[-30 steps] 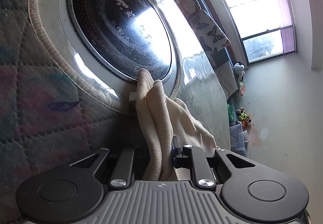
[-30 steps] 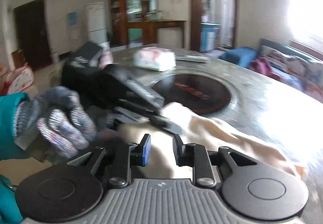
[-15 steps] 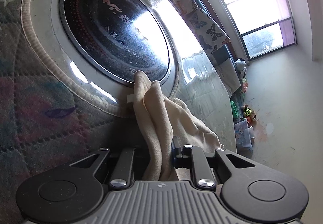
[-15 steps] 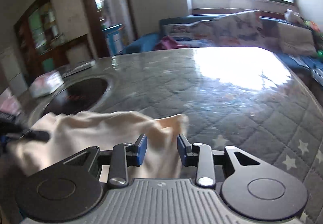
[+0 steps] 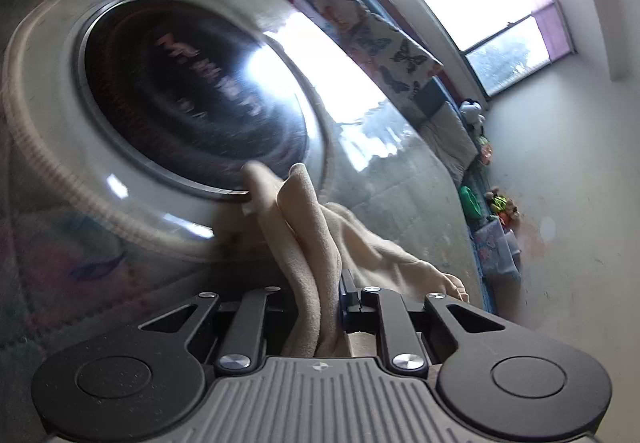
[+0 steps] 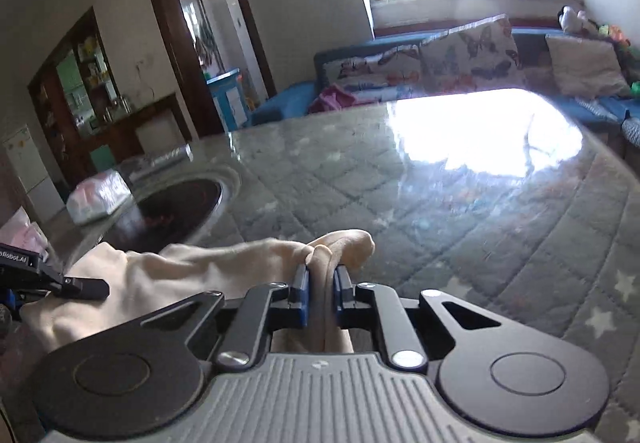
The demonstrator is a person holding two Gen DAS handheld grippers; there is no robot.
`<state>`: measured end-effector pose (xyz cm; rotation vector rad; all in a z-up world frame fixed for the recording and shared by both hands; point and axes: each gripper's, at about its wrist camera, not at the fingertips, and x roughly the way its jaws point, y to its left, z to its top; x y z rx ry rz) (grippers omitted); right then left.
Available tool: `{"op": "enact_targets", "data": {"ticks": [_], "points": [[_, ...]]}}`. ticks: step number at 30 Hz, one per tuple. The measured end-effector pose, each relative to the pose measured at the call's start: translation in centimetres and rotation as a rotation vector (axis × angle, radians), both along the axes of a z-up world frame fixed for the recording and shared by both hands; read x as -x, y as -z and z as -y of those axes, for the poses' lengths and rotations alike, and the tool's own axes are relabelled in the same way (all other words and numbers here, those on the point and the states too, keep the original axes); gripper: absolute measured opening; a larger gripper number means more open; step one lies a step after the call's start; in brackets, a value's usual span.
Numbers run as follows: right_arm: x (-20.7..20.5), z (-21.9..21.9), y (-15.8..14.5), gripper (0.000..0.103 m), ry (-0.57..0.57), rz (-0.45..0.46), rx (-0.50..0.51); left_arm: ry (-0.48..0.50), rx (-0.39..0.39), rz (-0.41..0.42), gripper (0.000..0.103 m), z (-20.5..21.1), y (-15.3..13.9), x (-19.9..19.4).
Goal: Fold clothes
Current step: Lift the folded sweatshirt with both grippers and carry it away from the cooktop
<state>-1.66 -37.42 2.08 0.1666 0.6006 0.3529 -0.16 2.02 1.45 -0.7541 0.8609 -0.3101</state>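
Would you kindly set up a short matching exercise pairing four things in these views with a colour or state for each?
Things:
1. cloth
2. induction hob
3. butterfly cushion
4. right gripper

Colour or state:
A. dark, round and glossy, set into the table
B. closing on a bunched fold
C. cream, held at both ends
D. leaning on the blue sofa

Pairs: 1-C, 2-A, 3-D, 4-B. The left gripper clamps the cloth's other end.
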Motion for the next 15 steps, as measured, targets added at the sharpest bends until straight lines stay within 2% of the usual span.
{"op": "enact_targets", "data": {"ticks": [5, 9, 15], "points": [[1.1, 2.3, -2.5, 0.010, 0.052, 0.058, 0.033, 0.083, -0.026, 0.061, 0.017, 3.3, -2.2, -1.4], [1.3, 5.7, -4.3, 0.010, 0.126, 0.089, 0.080, 0.150, -0.024, 0.092, 0.017, 6.9, -3.3, -3.0], [0.9, 10.9, -5.4, 0.010, 0.241, 0.090, 0.165, 0.267, -0.035, 0.106, 0.017, 13.6, -3.9, -6.1]]}}
